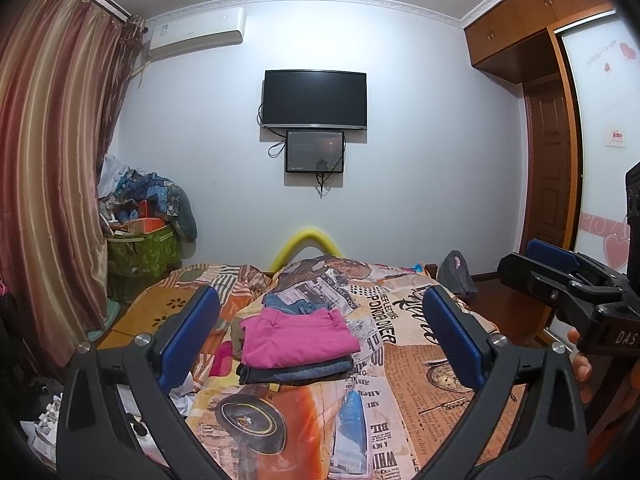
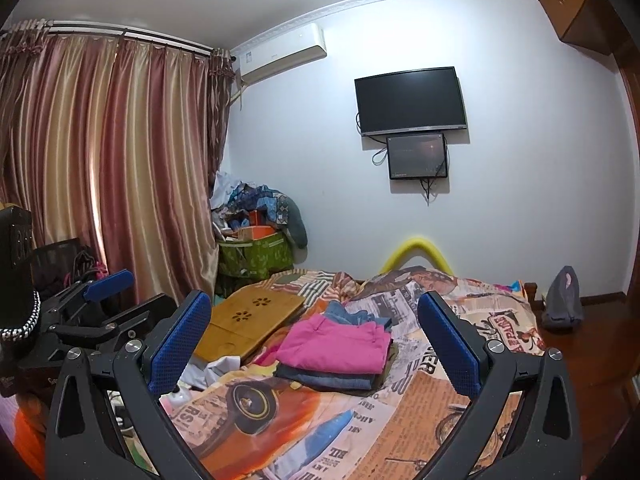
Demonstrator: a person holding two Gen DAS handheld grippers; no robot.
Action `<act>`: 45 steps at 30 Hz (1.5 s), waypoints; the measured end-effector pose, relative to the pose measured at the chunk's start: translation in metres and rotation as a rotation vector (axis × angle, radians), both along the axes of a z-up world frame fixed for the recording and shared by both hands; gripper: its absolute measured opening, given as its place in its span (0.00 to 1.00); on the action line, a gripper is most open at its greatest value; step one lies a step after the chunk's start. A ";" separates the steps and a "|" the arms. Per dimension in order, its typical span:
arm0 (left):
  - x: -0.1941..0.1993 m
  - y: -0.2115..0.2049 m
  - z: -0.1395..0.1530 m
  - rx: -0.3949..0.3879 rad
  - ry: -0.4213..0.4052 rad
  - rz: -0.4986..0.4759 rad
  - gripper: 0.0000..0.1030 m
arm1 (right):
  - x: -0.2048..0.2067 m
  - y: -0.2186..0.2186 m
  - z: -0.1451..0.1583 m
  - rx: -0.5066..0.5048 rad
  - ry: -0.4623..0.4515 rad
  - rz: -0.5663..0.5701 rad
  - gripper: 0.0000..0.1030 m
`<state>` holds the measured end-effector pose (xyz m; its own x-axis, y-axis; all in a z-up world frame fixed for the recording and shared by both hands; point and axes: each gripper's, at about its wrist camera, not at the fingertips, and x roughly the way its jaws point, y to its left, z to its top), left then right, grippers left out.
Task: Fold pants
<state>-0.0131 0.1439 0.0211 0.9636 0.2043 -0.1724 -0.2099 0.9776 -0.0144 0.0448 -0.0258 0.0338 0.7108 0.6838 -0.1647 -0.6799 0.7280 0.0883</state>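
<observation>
Both grippers are held above the near end of a bed, facing the far wall. The left gripper (image 1: pixel 320 332) has its blue-padded fingers (image 1: pixel 188 332) spread wide with nothing between them, and the right gripper (image 2: pixel 316 340) is likewise released and holds nothing. In the left wrist view the right gripper appears at the right edge, with part of the person's hand (image 1: pixel 580 356) behind it; in the right wrist view the left gripper (image 2: pixel 100 300) appears at the left edge. On the bed cover (image 1: pixel 420 380), printed with newspaper text and an orange car, lies a stack of folded pants: pink pants (image 1: pixel 298 336) on top, dark denim pants (image 1: pixel 296 374) beneath them. Further folded blue denim (image 1: pixel 296 304) lies just behind the stack, toward the foot of the bed. The stack sits between the two fingers in each view, well apart from them. A wooden lap tray (image 2: pixel 248 320) rests on the bed to the left of the stack. On the far wall hang a television (image 1: pixel 315 99) and a smaller screen (image 1: pixel 315 152) below it; an air conditioner (image 1: pixel 196 34) is mounted near the striped curtain (image 1: pixel 48 120).
</observation>
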 end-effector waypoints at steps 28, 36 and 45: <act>0.002 -0.002 0.004 0.001 0.007 -0.034 1.00 | 0.003 -0.005 -0.004 0.010 0.026 -0.011 1.00; 0.003 0.005 0.006 -0.027 0.007 -0.036 1.00 | 0.004 -0.005 -0.003 0.012 0.027 -0.014 1.00; 0.003 0.003 0.003 -0.024 0.010 -0.044 1.00 | 0.005 -0.005 -0.006 0.007 0.036 -0.019 1.00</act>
